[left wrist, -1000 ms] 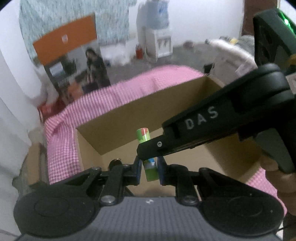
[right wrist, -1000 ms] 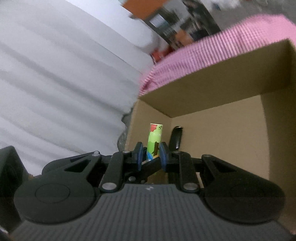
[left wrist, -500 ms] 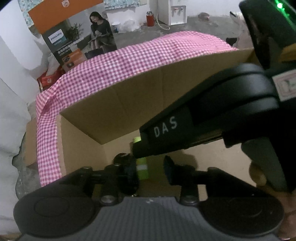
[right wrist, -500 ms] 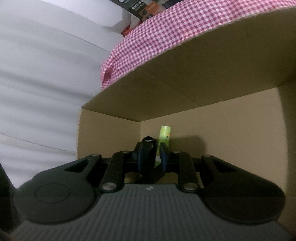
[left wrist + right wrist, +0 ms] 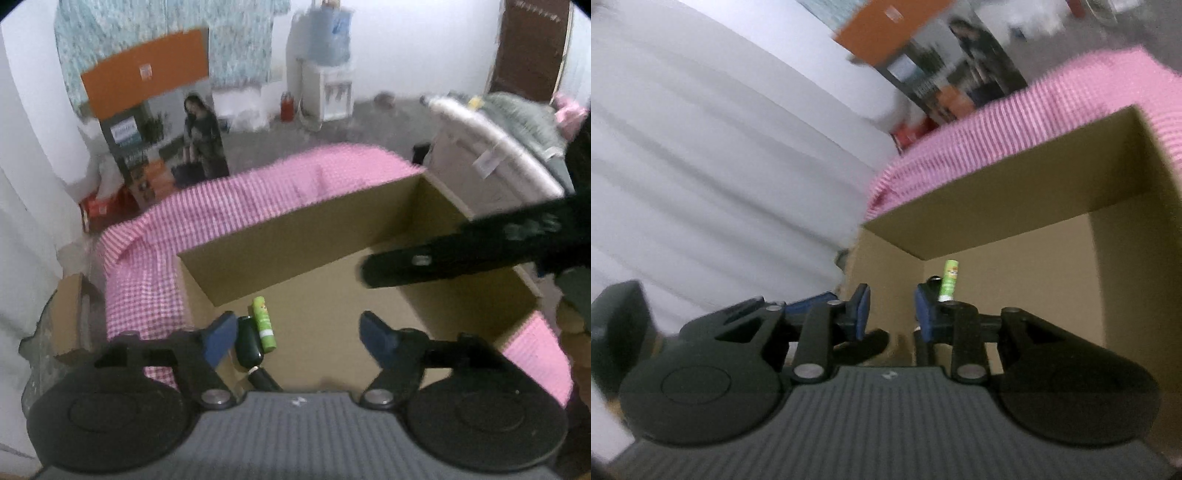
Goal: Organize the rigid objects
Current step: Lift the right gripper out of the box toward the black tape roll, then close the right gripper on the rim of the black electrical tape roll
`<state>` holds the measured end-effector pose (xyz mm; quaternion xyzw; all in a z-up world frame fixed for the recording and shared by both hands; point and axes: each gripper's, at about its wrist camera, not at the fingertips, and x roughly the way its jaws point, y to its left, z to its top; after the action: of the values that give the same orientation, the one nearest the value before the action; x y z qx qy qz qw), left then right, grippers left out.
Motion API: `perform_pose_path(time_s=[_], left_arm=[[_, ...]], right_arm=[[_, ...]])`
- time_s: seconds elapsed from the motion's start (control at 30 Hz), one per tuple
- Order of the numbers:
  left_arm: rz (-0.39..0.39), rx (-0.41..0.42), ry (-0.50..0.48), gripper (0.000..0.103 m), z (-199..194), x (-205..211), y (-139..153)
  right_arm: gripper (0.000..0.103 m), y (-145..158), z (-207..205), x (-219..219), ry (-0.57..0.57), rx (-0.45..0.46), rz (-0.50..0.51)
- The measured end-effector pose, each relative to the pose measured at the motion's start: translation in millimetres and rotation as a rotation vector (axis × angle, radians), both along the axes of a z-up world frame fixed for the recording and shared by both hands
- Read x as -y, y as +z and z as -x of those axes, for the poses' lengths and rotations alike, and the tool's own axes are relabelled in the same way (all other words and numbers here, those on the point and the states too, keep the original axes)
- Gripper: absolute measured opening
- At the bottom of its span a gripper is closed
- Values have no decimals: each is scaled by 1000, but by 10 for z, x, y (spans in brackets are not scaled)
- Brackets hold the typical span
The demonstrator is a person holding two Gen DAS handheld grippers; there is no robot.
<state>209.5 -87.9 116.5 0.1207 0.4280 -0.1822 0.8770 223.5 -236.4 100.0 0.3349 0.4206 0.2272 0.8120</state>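
Note:
An open cardboard box [image 5: 295, 236] sits on a pink checked cloth [image 5: 229, 199]. On its floor near the left corner lie a green tube [image 5: 264, 324] and, touching it, a dark oblong object [image 5: 249, 345]. My left gripper [image 5: 299, 334] hangs above the box floor, jaws opening wide with nothing between them. One finger of the right gripper [image 5: 443, 258] reaches in from the right. In the right wrist view the right gripper [image 5: 894, 314] is opening, its gap empty. The green tube [image 5: 949, 281] shows just past its right pad, and the dark object is mostly hidden.
The box wall [image 5: 997, 192] rises ahead of both grippers. A white draped surface [image 5: 720, 166] fills the left. Behind the cloth stand an orange-topped carton [image 5: 147, 96], a water dispenser [image 5: 325, 74] and a white basket [image 5: 491, 155].
The left gripper let go of the green tube and the right let go of the dark object. Both now lie on the box floor. Both grippers have drawn back and upward.

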Motion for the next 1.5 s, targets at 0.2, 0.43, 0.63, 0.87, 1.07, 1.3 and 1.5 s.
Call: perform_pose_path(time_s=[0.2,0.43,0.63,0.87,1.07,1.3,1.5], left_arm=[[75,111,-36,93,736,-216,310],[134,99,-62,100,1487,-334,-93],[73,72,-107,99,1897,-177,-728],[18,69,-217,93,2140,76,-1212],[-1,70,-266,80,2124,188,-1376],[27,2,-264,74,1948,203,-1517],[111,-28,-297,73,1903,220,-1501]], right_arm=[[33,300,917,240,-9,160,-4],[34,-100,1687,53,-15,197,103],[35,-636,1810,-391,44,107,187],[34,-967,1679,-756,108,-2,285],[31,-1099,1592,-1021,176,-15,391],[21,-1136,1523,-1241,246,19,528],[21,-1119,1582,-1160,232,28,566]])
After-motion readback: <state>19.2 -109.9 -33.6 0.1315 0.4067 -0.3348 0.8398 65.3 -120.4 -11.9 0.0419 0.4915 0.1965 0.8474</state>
